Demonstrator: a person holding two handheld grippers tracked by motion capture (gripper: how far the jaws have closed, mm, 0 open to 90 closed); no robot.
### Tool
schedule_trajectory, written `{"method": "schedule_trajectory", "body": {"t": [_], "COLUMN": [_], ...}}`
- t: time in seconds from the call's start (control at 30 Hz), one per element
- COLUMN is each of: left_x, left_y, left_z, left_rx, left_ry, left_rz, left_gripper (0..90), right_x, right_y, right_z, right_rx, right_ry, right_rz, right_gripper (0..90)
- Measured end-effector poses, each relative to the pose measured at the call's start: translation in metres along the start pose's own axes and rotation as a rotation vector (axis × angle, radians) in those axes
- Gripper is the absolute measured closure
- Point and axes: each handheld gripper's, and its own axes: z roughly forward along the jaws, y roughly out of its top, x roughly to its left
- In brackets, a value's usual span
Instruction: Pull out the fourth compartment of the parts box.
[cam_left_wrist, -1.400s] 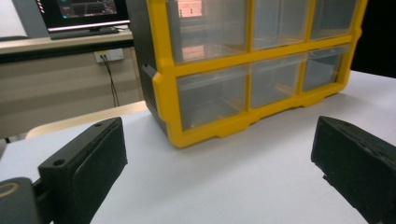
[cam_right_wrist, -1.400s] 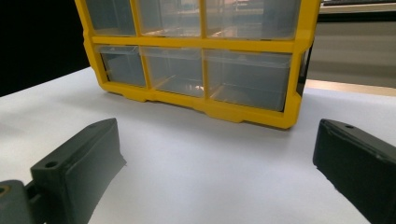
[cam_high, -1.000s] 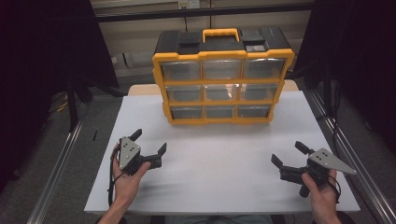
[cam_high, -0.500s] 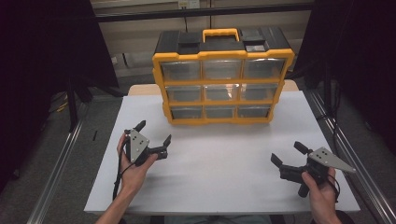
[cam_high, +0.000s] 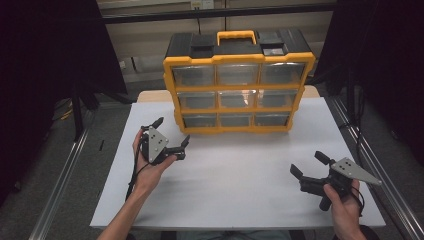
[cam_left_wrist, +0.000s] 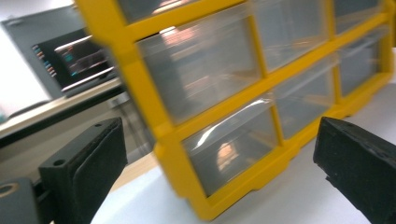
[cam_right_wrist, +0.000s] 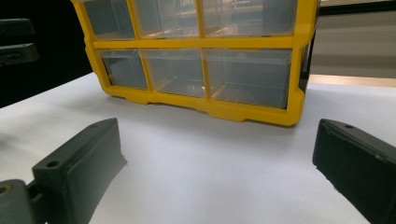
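At the far middle of the white table (cam_high: 235, 190) stands a yellow drawer cabinet (cam_high: 239, 82) with three rows of clear drawers and a black top with a yellow handle. The left gripper (cam_high: 172, 131) is held up just near of the cabinet's bottom left corner, its jaws spread wide and empty, aimed at the lower left drawer (cam_left_wrist: 231, 151), which lies between the jaws in the left gripper view without touching them. The right gripper (cam_high: 309, 165) rests low at the near right of the table, well apart from the cabinet, jaws wide and holding nothing, pointing left and far toward its lower right corner.
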Motion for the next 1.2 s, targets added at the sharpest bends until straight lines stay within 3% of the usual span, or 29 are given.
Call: {"method": "schedule_trajectory", "body": {"t": [0.07,0.1,0.13,0.2,0.23,0.27,0.3,0.33,0.47,0.6,0.63,0.67,0.73,0.77,0.8,0.83,1.07,1.13,1.17,1.2], "left_x": [-0.001,-0.001,0.0,0.0,0.0,0.0,-0.001,-0.001,-0.001,0.001,0.0,0.002,0.001,0.002,0.002,0.002,0.003,0.002,0.002,0.001], "left_y": [0.004,0.004,0.006,0.007,0.01,0.01,0.013,0.013,0.022,0.03,0.031,0.034,0.034,0.038,0.038,0.04,0.049,0.049,0.049,0.05], "left_z": [0.004,0.004,0.007,0.009,0.012,0.012,0.016,0.016,0.026,0.031,0.032,0.033,0.034,0.036,0.036,0.037,0.055,0.058,0.06,0.063], "left_rx": [0.002,0.002,-0.004,-0.014,-0.016,-0.016,-0.021,-0.021,-0.022,-0.037,-0.046,-0.043,-0.045,-0.036,-0.036,-0.024,-0.016,-0.01,-0.005,-0.016], "left_ry": [-0.02,-0.02,-0.016,-0.029,-0.027,-0.027,-0.008,-0.008,0.034,0.066,0.07,0.085,0.087,0.119,0.119,0.129,0.188,0.19,0.194,0.205], "left_rz": [0.051,0.051,0.09,0.103,0.163,0.163,0.234,0.234,0.363,0.449,0.449,0.488,0.492,0.608,0.608,0.659,0.759,0.756,0.783,0.835], "left_gripper": [1.3,0.7,0.4,0.6,1.8,2.0,2.1,2.4,3.7,4.7,4.7,4.8,4.9,5.3,5.6,5.6,7.5,7.7,7.7,7.8], "right_x": [0.0,0.0,0.0,-0.001,-0.002,-0.002,-0.002,-0.003,-0.003,-0.001,-0.001,0.0,0.0,0.0,0.0,0.001,0.001,0.0,0.0,0.0], "right_y": [0.0,0.0,0.0,0.0,0.0,0.0,0.0,-0.001,0.0,0.0,0.0,0.0,0.001,0.001,0.001,0.001,0.001,0.001,0.001,0.001], "right_z": [0.0,0.0,0.001,0.0,0.0,0.0,0.0,0.0,0.0,-0.001,-0.001,-0.001,-0.001,-0.001,-0.001,-0.001,0.0,0.0,0.0,0.0], "right_rx": [0.001,0.001,-0.002,-0.001,0.0,0.002,0.002,0.002,0.001,-0.005,-0.005,-0.004,-0.012,-0.011,-0.011,-0.009,-0.008,0.0,0.0,0.001], "right_ry": [0.0,0.0,0.0,0.0,0.0,0.0,-0.003,-0.006,-0.006,-0.002,-0.002,0.002,0.008,0.01,0.01,0.009,0.005,0.007,0.007,0.008], "right_rz": [-0.002,-0.002,-0.001,0.001,0.002,0.004,0.005,0.008,0.014,0.007,0.002,0.006,0.002,-0.005,-0.005,-0.006,-0.007,-0.008,-0.008,-0.008], "right_gripper": [1.3,1.3,1.3,1.3,1.3,1.3,1.2,1.2,1.2,1.2,1.2,1.2,0.8,0.8,0.8,0.8,0.9,0.9,0.9,0.9]}}
